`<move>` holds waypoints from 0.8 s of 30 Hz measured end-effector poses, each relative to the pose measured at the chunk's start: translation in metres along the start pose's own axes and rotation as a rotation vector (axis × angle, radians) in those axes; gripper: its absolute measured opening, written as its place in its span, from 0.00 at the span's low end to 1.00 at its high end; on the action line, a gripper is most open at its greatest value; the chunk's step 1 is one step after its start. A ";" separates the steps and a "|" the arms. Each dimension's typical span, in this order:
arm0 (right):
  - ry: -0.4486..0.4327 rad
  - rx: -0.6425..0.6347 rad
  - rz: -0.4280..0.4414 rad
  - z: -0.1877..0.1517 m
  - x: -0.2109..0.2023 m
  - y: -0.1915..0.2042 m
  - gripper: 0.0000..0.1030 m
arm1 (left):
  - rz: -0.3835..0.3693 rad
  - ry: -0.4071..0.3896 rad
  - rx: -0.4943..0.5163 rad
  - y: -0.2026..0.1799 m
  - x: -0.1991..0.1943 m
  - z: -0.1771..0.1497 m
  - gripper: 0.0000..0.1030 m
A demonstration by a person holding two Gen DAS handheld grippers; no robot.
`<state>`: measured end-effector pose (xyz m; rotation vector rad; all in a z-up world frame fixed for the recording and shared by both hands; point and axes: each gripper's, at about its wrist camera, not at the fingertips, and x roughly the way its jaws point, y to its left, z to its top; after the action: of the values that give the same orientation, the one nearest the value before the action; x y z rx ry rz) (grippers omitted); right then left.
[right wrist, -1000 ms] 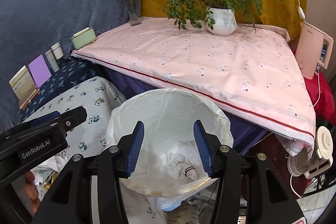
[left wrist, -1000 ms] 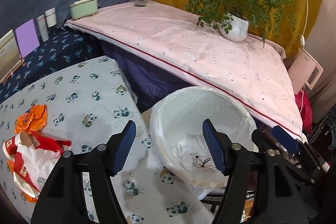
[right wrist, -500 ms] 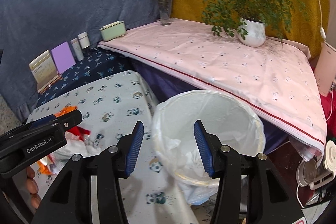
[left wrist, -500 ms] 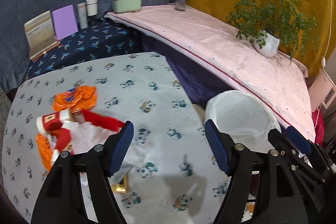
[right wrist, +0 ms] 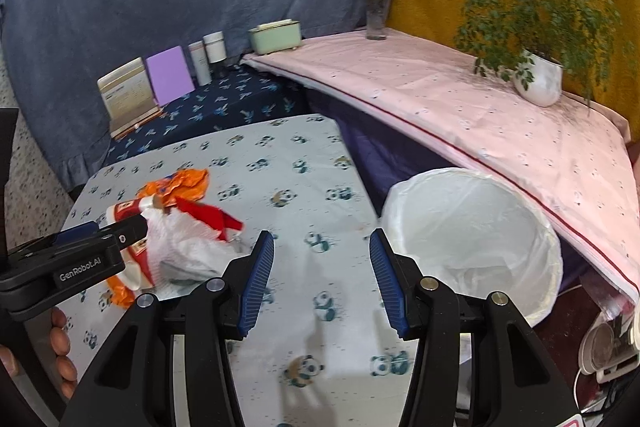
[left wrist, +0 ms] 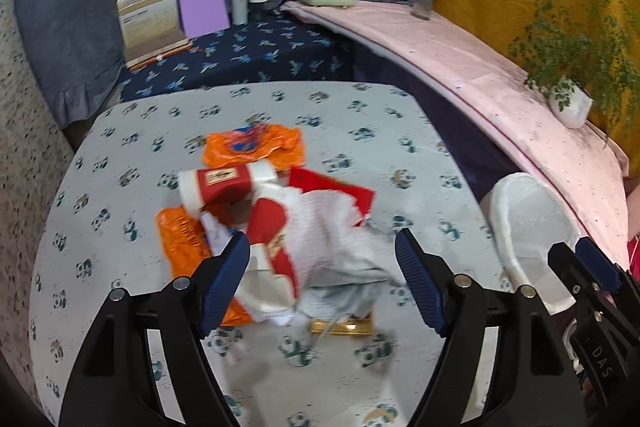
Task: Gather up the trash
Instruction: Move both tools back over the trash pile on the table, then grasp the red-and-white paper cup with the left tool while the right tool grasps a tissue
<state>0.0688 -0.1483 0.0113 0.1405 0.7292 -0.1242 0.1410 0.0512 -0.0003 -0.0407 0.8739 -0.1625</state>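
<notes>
Both claws have swung away from the bin and now look over the panda-print bench (left wrist: 360, 115), where a second ago the bin filled each view. Seen from its own wrist, the left claw (left wrist: 322, 277) hangs above the trash pile (left wrist: 280, 227); its jaws have just been opening and stand wide, with the crumpled white wrapper (left wrist: 332, 231) showing in the gap below them, though the pads press on nothing. Whether the tips touch the pile is hard to judge through the blur. In the pile, a red-and-white carton (left wrist: 224, 183) lies across an orange wrapper (left wrist: 256, 147), another orange piece (left wrist: 180, 239) sits at the left, and a small gold packet (left wrist: 344, 325) lies at the near edge.

From the right wrist, the right claw (right wrist: 322, 279) is half open and empty over bare cloth, between the pile and the bin. A white-lined bin (right wrist: 472, 231) stands just off the bench's right edge, beside the pink-covered shelf (right wrist: 440, 99). At that view's left edge, fingers (right wrist: 60, 339) grip the left claw's handle.
</notes>
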 end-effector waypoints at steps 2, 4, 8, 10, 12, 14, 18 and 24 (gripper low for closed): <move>0.012 -0.014 0.017 -0.002 0.005 0.011 0.47 | 0.010 0.012 -0.014 0.011 0.003 -0.003 0.69; 0.024 -0.033 0.033 -0.004 0.009 0.023 0.47 | 0.017 0.023 -0.029 0.021 0.007 -0.004 0.69; 0.044 -0.066 0.052 -0.006 0.018 0.043 0.47 | 0.016 0.042 -0.037 0.033 0.014 -0.007 0.69; 0.054 -0.080 0.060 -0.007 0.024 0.052 0.47 | 0.010 0.054 -0.039 0.037 0.019 -0.008 0.67; 0.065 -0.089 0.069 -0.009 0.030 0.058 0.47 | 0.003 0.067 -0.039 0.040 0.024 -0.009 0.64; 0.078 -0.096 0.079 -0.009 0.036 0.065 0.47 | -0.005 0.083 -0.039 0.044 0.030 -0.010 0.57; 0.104 -0.117 0.093 -0.010 0.049 0.079 0.47 | -0.020 0.116 -0.049 0.051 0.040 -0.010 0.50; 0.142 -0.139 0.124 -0.011 0.071 0.098 0.47 | -0.069 0.157 -0.062 0.058 0.050 -0.010 0.29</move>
<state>0.1297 -0.0547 -0.0362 0.0624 0.8658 0.0554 0.1720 0.1013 -0.0508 -0.1169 1.0343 -0.2050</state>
